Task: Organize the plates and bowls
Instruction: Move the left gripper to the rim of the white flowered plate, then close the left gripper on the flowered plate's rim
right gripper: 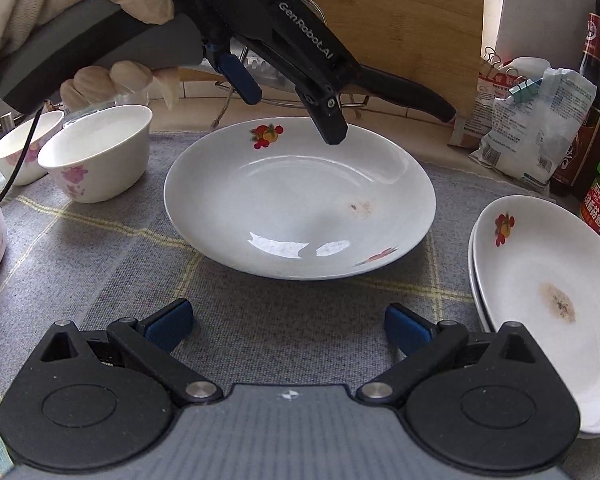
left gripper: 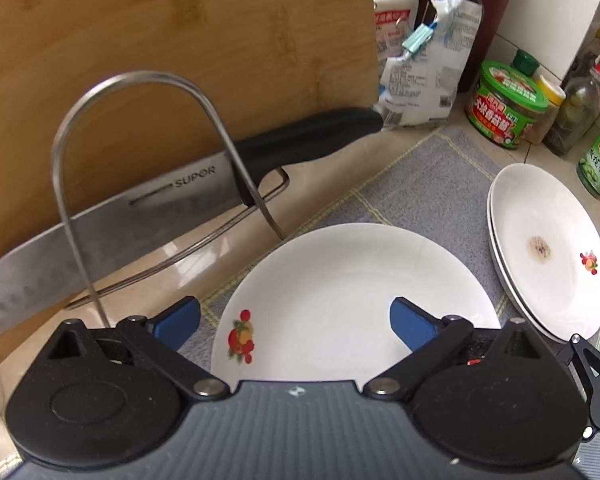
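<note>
Left claw (left gripper: 296,322) is wide open over the plate (left gripper: 340,280), holding nothing; a shallow rim grab could slip.

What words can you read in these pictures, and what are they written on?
"SUPOR": on the blade of the knife in the wire rack.
"GenRobot.AI": on the left gripper, seen from the right wrist view.
The red and green jar, the white bag, the dark bottle and the other jars carry print that is too small or blurred to read.
</note>
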